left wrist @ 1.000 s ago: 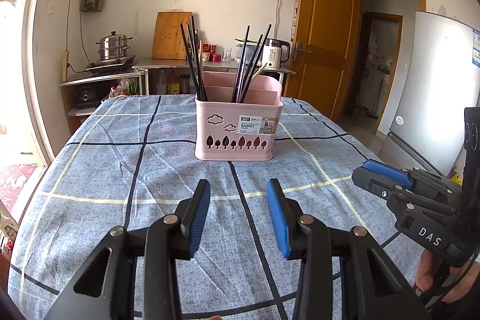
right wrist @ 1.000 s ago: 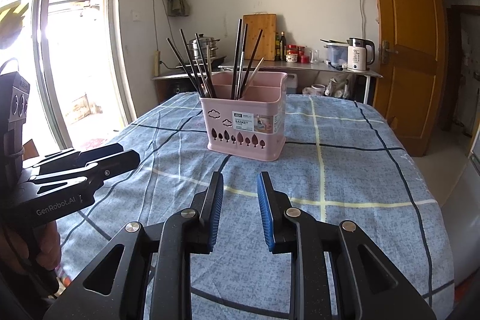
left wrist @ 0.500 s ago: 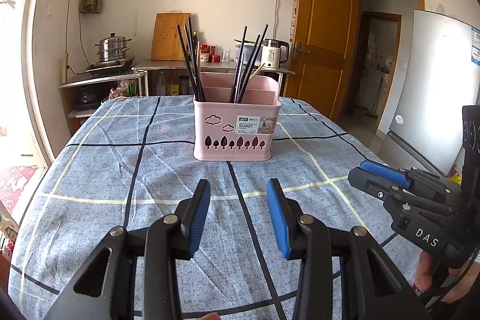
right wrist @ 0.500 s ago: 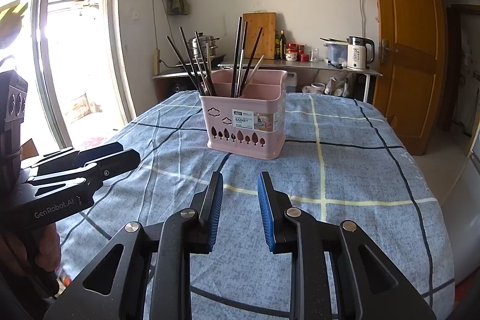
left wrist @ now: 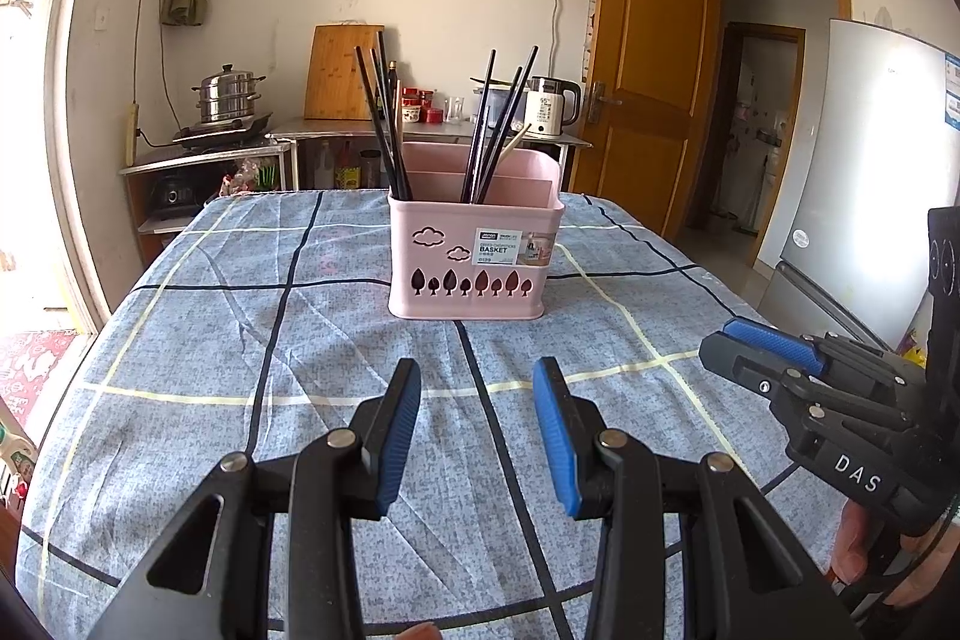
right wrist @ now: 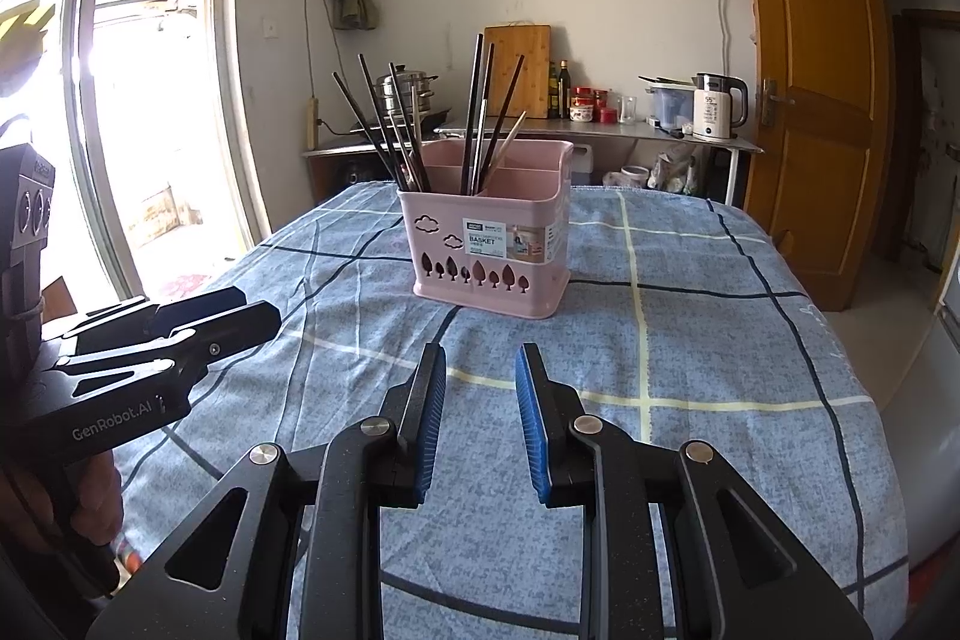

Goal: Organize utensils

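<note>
A pink plastic utensil basket with cloud and tree cut-outs (left wrist: 474,256) is standing upright near the middle of a table covered in a blue checked cloth (left wrist: 240,340), holding long dark chopsticks (left wrist: 384,124) that are leaning out of its compartments, one bunch at its left end and another nearer its middle. The left gripper with blue-padded black fingers (left wrist: 477,430) is hovering over the cloth in front of the basket, released with a wide gap and nothing between its pads. The right gripper (right wrist: 480,418), beside it and likewise short of the basket, is also sitting parted and empty, with a narrower gap.
</note>
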The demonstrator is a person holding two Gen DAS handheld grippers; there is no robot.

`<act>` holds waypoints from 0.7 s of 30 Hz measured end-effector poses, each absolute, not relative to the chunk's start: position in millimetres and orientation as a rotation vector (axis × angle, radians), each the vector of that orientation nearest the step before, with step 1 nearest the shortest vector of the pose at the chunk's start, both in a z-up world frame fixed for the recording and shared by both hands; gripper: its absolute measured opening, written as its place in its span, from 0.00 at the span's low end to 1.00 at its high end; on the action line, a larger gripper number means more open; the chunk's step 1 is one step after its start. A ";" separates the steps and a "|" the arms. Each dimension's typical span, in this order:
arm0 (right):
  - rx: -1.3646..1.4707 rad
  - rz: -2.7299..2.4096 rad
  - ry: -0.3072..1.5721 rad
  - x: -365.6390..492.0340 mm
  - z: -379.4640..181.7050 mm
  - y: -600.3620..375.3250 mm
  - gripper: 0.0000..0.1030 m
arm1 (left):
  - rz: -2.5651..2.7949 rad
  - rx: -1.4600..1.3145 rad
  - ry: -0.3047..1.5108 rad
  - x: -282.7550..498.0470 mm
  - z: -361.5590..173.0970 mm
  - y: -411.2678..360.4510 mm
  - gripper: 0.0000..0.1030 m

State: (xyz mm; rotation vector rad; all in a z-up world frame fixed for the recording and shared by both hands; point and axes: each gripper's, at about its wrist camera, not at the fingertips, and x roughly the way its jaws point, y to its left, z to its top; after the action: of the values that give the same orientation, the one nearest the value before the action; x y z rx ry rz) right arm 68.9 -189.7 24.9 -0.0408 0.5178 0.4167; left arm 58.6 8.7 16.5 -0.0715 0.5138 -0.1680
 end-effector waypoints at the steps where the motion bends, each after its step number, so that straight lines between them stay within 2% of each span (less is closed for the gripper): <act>1: -0.041 0.417 0.518 68.5 24.7 -189.7 0.24 | -0.169 -0.072 0.514 58.6 16.5 8.7 0.40; 21: -0.044 0.416 0.521 66.9 24.6 -190.3 0.24 | -0.156 -0.065 0.519 57.6 14.2 5.8 0.40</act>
State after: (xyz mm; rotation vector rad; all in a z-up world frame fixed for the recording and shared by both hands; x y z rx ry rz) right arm 66.9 -190.3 24.6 -0.0441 0.5206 0.4157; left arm 57.6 5.8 14.2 -0.0650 0.5193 -0.1556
